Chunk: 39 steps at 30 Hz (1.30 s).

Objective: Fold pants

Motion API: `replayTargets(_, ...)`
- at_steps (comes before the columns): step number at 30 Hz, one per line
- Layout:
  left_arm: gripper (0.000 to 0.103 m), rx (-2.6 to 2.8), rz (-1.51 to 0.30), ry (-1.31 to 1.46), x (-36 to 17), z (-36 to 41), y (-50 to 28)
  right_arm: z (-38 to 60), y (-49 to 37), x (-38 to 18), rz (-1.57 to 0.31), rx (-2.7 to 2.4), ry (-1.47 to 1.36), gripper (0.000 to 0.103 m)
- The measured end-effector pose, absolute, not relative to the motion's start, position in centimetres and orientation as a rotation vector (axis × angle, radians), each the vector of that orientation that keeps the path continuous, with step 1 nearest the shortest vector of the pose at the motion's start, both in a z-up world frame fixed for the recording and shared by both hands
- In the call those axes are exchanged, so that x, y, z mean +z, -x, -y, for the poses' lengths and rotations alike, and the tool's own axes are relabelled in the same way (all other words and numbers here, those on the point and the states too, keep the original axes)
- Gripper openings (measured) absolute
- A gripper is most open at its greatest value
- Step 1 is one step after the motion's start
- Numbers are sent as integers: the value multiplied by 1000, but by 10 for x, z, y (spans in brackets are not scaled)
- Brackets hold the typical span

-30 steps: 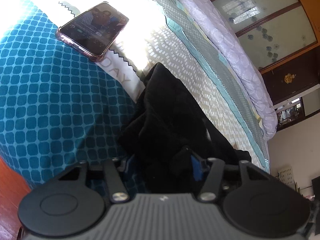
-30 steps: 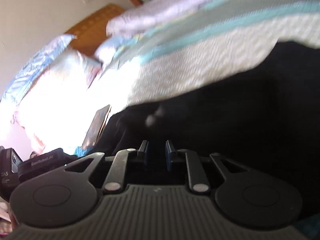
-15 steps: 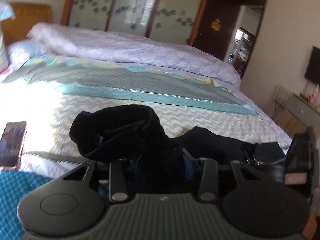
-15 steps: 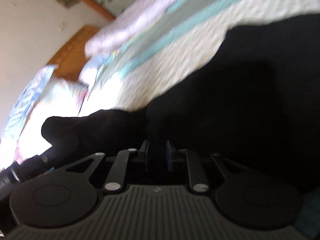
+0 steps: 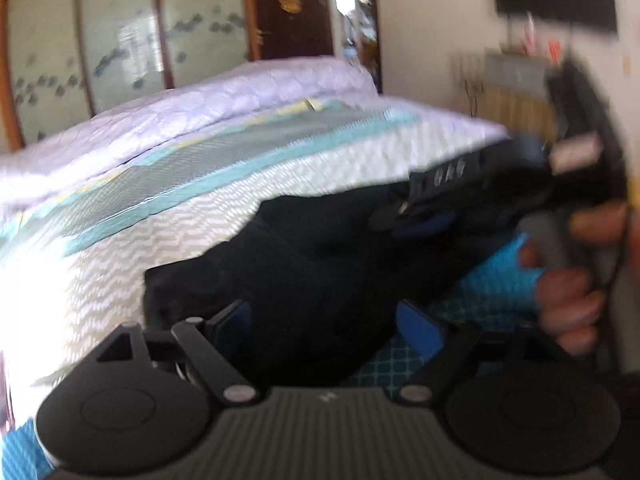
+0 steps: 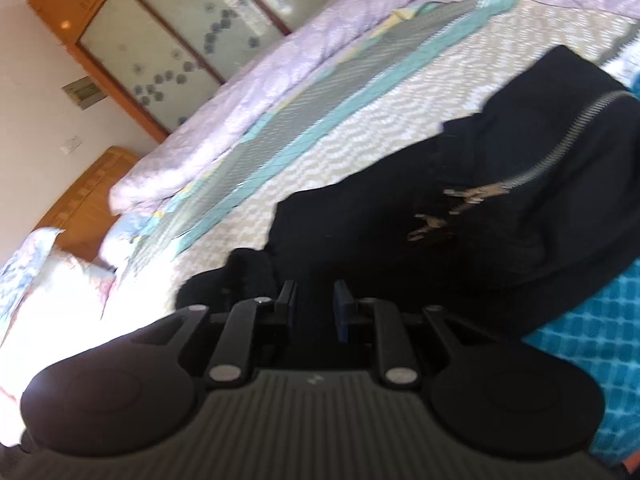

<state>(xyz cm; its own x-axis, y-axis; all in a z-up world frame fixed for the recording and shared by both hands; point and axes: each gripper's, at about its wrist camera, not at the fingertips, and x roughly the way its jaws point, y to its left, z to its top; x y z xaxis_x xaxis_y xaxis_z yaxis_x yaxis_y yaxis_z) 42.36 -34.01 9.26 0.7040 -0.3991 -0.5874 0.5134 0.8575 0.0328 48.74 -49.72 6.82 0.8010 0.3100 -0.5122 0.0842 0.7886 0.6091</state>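
Observation:
Black pants point(image 5: 304, 264) lie on the bed, partly on a blue patterned cloth. In the right wrist view the pants point(image 6: 500, 208) show an open metal zipper point(image 6: 560, 152). My left gripper point(image 5: 326, 326) is open, its blue-padded fingers wide apart just above the near edge of the pants. My right gripper point(image 6: 314, 304) has its fingers close together on a fold of black fabric. The right gripper and the hand holding it also show in the left wrist view point(image 5: 460, 200) at the right edge.
The bed has a white zigzag cover point(image 5: 200, 208) with teal and grey bands, and a lilac quilt point(image 6: 280, 60) along the far side. A blue patterned cloth point(image 6: 600, 312) lies under the pants. A wooden headboard point(image 6: 88, 192) and glass wardrobe doors point(image 5: 120, 40) stand behind.
My left gripper has let go of the black fabric and opened wide. The raised bunch of pants now lies flat. The left view has swung right; the phone is out of view.

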Motion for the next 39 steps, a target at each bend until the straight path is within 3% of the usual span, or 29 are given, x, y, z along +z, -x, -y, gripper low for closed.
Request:
replayTargets(3,87,-459,-631,-20,104,300,-427,486,-496,69,-661,229,-655,64)
replayTargets(6,87,-375,-669,140,103,263,-439,467,-511,71,-690,279,-620,82)
replayTargets(8,86,-323,-704,215,98,244,-447,454,-525,68,-730,310,-621,84)
replayTargets(9,86,-309,-719,239,96,239,-450,451,-530,64,-766,327,-630,79)
replayTargets(10,86,-296,-738,266,92,234,-454,445,-537,59,-810,336,-627,64)
replayTargets(11,85,-288,-752,286,89,228,-456,439,-542,53,-869,337,-600,30)
replayTargets(15,84,-283,-764,307,84,223,-464,443,-527,66,-820,301,-540,13)
replayTargets(19,84,-303,-744,301,86,234,-476,449,-492,107,-577,306,-354,13)
replayTargets(21,84,-314,-743,307,86,240,-483,455,-494,94,-616,268,-317,15)
replayTargets(23,84,-326,-745,299,86,250,-490,463,-512,53,-786,205,-355,17)
replayTargets(25,84,-343,-749,282,85,262,-495,485,-510,38,-763,210,-528,18)
replayTargets(29,83,-386,-739,268,90,275,-498,499,-506,50,-771,203,-625,42)
replayTargets(32,80,-407,-709,280,99,277,-503,509,-492,73,-657,168,-637,43)
replayTargets(34,56,-436,-704,292,101,279,-509,517,-488,83,-607,161,-662,39)
replayTargets(36,39,-479,-722,287,98,285,-513,518,-488,90,-584,193,-666,22)
replayTargets(39,16,-511,-783,217,80,299,-514,496,-499,79,-630,239,-626,18)
